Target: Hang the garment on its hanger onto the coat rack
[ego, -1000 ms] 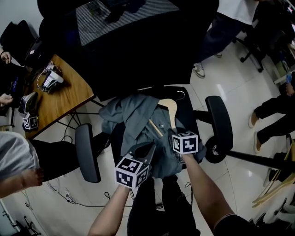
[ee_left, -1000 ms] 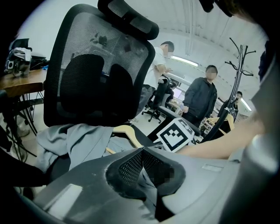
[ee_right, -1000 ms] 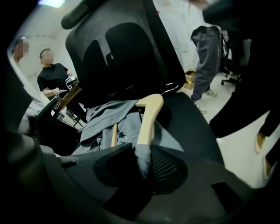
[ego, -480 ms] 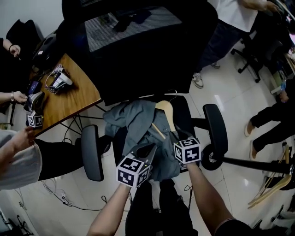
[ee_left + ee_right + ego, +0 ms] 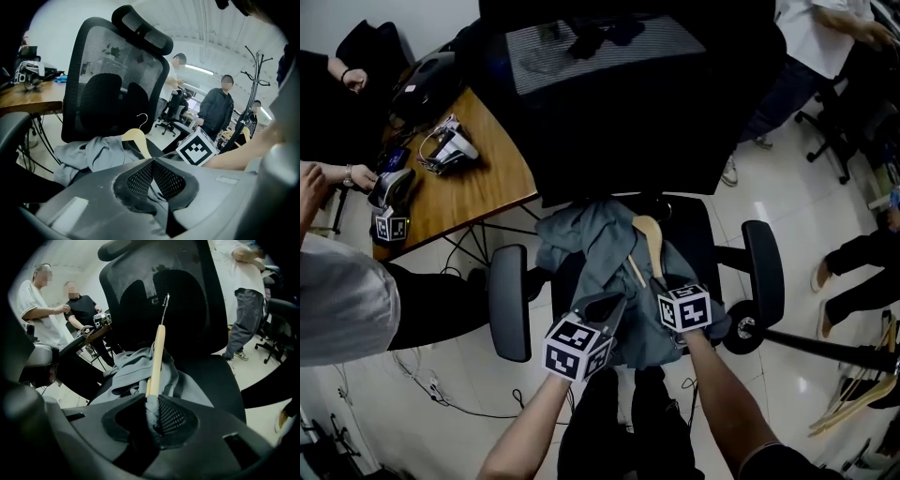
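A grey garment (image 5: 598,246) lies crumpled on the seat of a black office chair (image 5: 701,230), with a wooden hanger (image 5: 649,236) on top of it. In the right gripper view the hanger (image 5: 157,350) rises edge-on from between the jaws, its wire hook (image 5: 167,298) uppermost. My right gripper (image 5: 151,412) is closing round the cloth-wrapped lower end, and the pads do not visibly clamp it. Left of it, over the garment's near edge, my left gripper (image 5: 607,307) is shut with nothing seen in it. A black coat rack (image 5: 255,70) stands far off in the left gripper view.
The chair's tall mesh back (image 5: 628,103) and two armrests (image 5: 510,302) (image 5: 764,272) enclose the seat. A wooden desk (image 5: 483,187) with devices stands at the left. People stand or sit around (image 5: 853,272). Spare hangers (image 5: 853,403) lie on the floor at the lower right.
The head view has shifted, so the chair and desk sit further right and lower. Both grippers keep their places over the garment, the right one at the hanger. A hand at the desk has moved.
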### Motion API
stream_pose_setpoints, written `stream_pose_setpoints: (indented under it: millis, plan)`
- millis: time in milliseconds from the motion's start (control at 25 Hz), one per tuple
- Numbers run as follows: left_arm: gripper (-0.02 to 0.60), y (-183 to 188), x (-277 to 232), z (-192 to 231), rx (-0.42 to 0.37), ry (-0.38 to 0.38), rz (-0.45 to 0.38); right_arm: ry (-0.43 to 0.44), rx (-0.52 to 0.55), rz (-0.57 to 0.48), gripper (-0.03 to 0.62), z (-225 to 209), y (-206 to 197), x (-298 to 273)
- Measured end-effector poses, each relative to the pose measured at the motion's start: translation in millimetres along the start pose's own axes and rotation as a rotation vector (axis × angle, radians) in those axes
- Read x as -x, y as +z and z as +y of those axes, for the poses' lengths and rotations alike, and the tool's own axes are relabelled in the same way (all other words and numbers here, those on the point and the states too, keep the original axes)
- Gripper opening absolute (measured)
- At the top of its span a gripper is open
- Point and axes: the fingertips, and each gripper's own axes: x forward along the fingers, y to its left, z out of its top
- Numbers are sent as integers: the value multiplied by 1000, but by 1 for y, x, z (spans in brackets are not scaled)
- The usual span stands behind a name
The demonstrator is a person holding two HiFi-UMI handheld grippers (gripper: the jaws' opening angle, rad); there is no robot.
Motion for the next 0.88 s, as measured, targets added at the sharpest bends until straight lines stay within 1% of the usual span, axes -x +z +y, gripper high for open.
stream_pose_setpoints:
  millis: [200,280,360,640,880]
  plan:
    - [-12,-1,3,7,4,3,3,28,8,25,97,10,0,-22]
    - [-12,0,3,8,3,1,2,16,2,36,91,8,-2,-27]
    - [-12,3,3,8,-1,-1,1,1,1,17,88,6,1,-24]
    - [-12,15,4,5,-31,-11,-9,1,47,-85,86,11,37,16]
    - [-12,36,21,-3,-85,-40,-44,-37,80,-142,86,15,59,81]
